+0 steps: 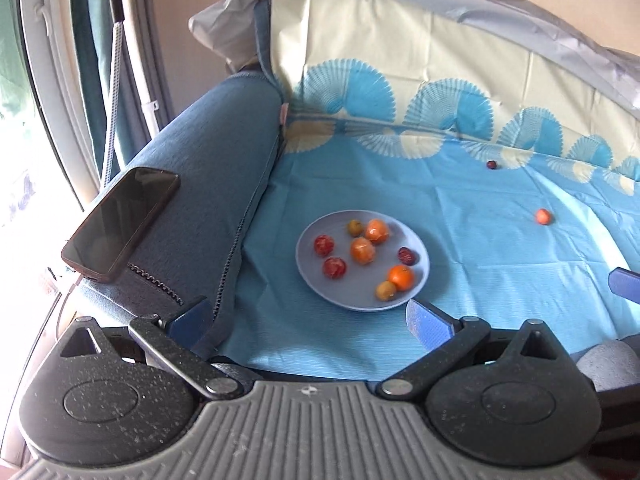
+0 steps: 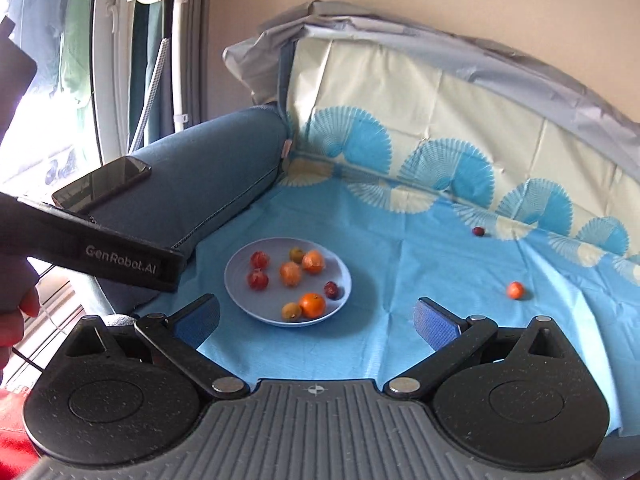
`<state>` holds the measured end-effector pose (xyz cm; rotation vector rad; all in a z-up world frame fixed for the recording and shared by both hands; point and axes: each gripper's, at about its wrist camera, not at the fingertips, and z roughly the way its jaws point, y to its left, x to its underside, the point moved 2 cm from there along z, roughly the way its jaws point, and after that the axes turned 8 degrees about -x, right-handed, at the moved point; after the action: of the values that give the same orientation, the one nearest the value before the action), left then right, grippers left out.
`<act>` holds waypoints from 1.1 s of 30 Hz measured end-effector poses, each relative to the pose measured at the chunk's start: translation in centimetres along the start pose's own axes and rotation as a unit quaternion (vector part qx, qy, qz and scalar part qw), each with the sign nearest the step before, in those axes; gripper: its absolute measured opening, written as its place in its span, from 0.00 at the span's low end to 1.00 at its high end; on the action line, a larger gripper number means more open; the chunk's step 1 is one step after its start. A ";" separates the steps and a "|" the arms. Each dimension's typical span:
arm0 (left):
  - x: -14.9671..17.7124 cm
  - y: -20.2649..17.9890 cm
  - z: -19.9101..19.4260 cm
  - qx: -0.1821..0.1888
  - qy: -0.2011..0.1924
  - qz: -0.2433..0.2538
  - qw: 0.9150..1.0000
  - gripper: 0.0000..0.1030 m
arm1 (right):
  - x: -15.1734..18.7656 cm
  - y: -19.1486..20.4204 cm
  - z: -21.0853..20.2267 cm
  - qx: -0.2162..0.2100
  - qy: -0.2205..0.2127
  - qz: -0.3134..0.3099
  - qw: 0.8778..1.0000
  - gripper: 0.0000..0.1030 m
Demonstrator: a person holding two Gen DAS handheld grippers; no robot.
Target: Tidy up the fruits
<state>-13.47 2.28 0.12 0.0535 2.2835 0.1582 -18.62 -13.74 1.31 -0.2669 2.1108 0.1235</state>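
At the far left a dark phone lies flat on the padded blue sofa arm, with a bright window and a white stand behind it. The left gripper hangs low over the seat, fingers spread wide and holding nothing; one blue pad sits by the sofa arm, the other just short of the plate's near rim. In the right wrist view its black body, lettered GenRobot.AI, crosses the left side with part of the person's hand at the edge.

The right gripper is likewise spread wide and empty, level above the cloth, the plate beyond and between its fingers.

The seat and backrest are draped in a light blue cloth printed with blue and cream fans; a grey cover bunches along the top of the backrest.

The pale blue plate rests on the cloth near the sofa arm. It carries eight small fruits: two red, three orange, two yellowish, one dark red. To the right, well apart from the plate, a small orange fruit lies loose on the cloth, and farther back a dark red fruit sits near the seat's crease.
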 end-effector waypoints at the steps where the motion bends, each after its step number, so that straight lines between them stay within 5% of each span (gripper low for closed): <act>1: 0.2 -0.2 -0.4 0.003 -0.003 0.001 1.000 1.00 | 0.0 -0.1 -0.4 0.003 -0.003 0.001 1.000 0.99; 33: 0.4 -1.3 -0.3 0.008 0.002 0.027 1.000 1.00 | 0.8 -0.4 -1.1 0.008 -0.002 0.012 1.000 0.99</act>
<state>-13.95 1.03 -0.18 0.1239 2.2892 0.1680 -19.83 -14.42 1.22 -0.2309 2.1098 0.1203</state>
